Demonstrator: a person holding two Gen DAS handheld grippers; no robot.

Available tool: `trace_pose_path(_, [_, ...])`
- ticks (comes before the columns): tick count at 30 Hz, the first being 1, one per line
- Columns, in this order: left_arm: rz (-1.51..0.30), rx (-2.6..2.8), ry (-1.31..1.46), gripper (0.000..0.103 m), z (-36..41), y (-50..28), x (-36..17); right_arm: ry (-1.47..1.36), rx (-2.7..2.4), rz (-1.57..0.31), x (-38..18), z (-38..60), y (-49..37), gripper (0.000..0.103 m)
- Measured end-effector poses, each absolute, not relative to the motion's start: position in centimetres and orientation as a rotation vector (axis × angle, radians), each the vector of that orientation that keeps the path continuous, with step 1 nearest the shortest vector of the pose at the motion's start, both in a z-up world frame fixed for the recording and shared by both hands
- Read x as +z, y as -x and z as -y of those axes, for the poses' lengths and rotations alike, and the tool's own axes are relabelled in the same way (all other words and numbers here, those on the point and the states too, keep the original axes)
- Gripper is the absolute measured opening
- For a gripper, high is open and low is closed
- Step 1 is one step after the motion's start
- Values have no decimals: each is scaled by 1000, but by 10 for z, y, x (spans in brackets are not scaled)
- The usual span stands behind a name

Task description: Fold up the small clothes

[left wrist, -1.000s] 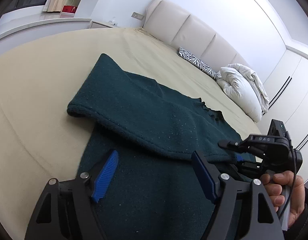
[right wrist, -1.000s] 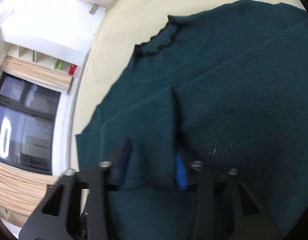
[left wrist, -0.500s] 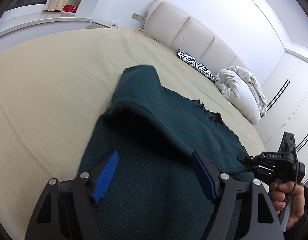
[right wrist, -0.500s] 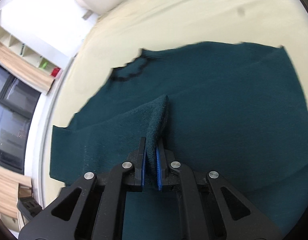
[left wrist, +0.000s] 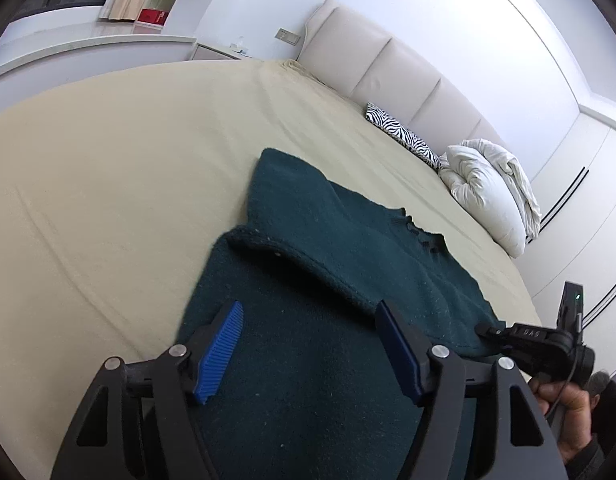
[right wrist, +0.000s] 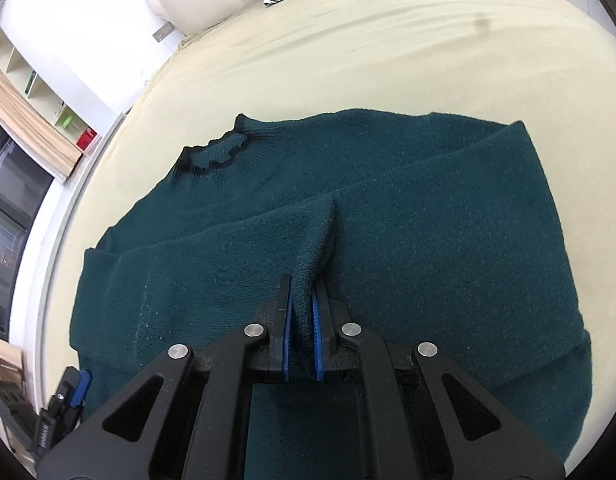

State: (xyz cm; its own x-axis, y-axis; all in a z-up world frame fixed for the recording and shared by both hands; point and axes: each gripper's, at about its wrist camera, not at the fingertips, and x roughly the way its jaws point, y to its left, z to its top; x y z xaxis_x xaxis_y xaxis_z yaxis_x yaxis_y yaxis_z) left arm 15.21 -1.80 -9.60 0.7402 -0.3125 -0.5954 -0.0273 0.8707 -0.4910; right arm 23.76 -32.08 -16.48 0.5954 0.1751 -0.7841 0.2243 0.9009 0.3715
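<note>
The step in hand is a sleeve fold: the right gripper (right wrist: 301, 320) is clamped on the cuff end of the left-hand sleeve (right wrist: 235, 248) of a dark green knit sweater (right wrist: 428, 240), its jaws nearly closed with the knit pinched between the blue pads, and the sleeve lies drawn across the body of the garment. The left gripper (left wrist: 308, 344) hovers over the sweater's lower part with its jaws wide; they have just been closing slightly, and nothing is between them, since the pads stand clear above the fabric. By judgement, the next move calls for laying the cuff flat on the body panel, releasing it, then treating the opposite sleeve (right wrist: 508, 152), which appears already folded inward. The sweater lies spread on a beige bedsheet (left wrist: 107, 160), neckline (right wrist: 215, 154) toward the headboard (left wrist: 388, 64). A zebra-print cushion (left wrist: 400, 136) and a bundled white duvet (left wrist: 488, 192) sit at the head edge; white walls and shelving (right wrist: 35, 92) bound the room.
</note>
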Motion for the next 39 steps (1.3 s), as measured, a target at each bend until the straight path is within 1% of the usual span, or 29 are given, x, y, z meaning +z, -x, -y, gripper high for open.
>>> trace_pose_path(3, [-682,-149,523,71,7,-159,-74,-465,-29,-947,-169,322,-241,7])
trace_pose_path(6, [-677,-194,526,71,3,-193,-55,-473,-16,-945,-175,322,-244,7])
trace_pose_path(7, [-688,-218,531,68,3,-203,-53,-487,-12,-943,-177,323,-245,7])
trace_pose_path(8, [-709,-255,532,63,5,-221,-53,-513,-1,-939,-178,327,-244,7])
trace_pose_path(10, [-784,-309,523,50,13,-258,-63,-546,13,-932,-180,331,-242,8])
trace_pose_path(12, [-875,-337,532,45,17,-287,-85,-579,36,-922,-182,336,-240,9])
trace_pose_path(13, [-921,-319,520,41,17,-296,-97,-592,48,-918,-183,338,-239,9])
trace_pose_path(14, [-950,-294,507,32,15,-301,-111,-609,63,-916,-183,341,-238,9])
trace_pose_path(15, [-942,-276,502,12,11,-301,-120,-628,77,-917,-184,344,-236,9])
trace_pose_path(16, [-924,-281,529,9,3,-297,-125,-642,82,-920,-184,347,-235,10])
trace_pose_path(18, [-916,-299,575,9,-6,-291,-126,-652,57,-920,-180,354,-230,11])
trace_pose_path(20, [-920,-301,548,9,-9,-284,-121,-659,3,-906,-171,360,-224,15])
trace_pose_path(21, [-925,-300,525,10,-8,-281,-117,-671,-15,-883,-165,362,-219,16])
trace_pose_path(23, [-937,-294,487,14,-5,-278,-113,-699,24,-814,-148,358,-213,16])
trace_pose_path(24, [-941,-289,466,21,-3,-275,-107,-699,52,-799,-143,353,-213,16])
trace_pose_path(25, [-938,-290,456,32,-2,-274,-103,-690,90,-788,-137,345,-215,19])
trace_pose_path(26, [-923,-287,443,39,1,-269,-99,-671,138,-784,-133,332,-219,23])
trace_pose_path(27, [-892,-277,421,50,4,-266,-92,-660,167,-785,-133,324,-222,27])
trace_pose_path(28, [-880,-270,400,56,6,-270,-88,-646,206,-794,-136,313,-228,37])
trace_pose_path(29, [-886,-254,353,56,11,-270,-89,-634,220,-805,-140,305,-232,48])
trace_pose_path(30, [-903,-247,331,56,15,-270,-93,-620,226,-829,-149,297,-237,50])
trace_pose_path(32, [-898,-242,300,52,15,-261,-108,-607,215,-912,-174,289,-247,50])
trace_pose_path(33, [-878,-234,272,51,16,-254,-110,-610,221,-900,-182,291,-247,49])
trace_pose_path(35, [-869,-220,225,51,19,-244,-108,-609,243,-849,-182,294,-240,49])
trace_pose_path(39, [-858,-218,219,51,17,-239,-106,-611,198,-865,-169,300,-229,49])
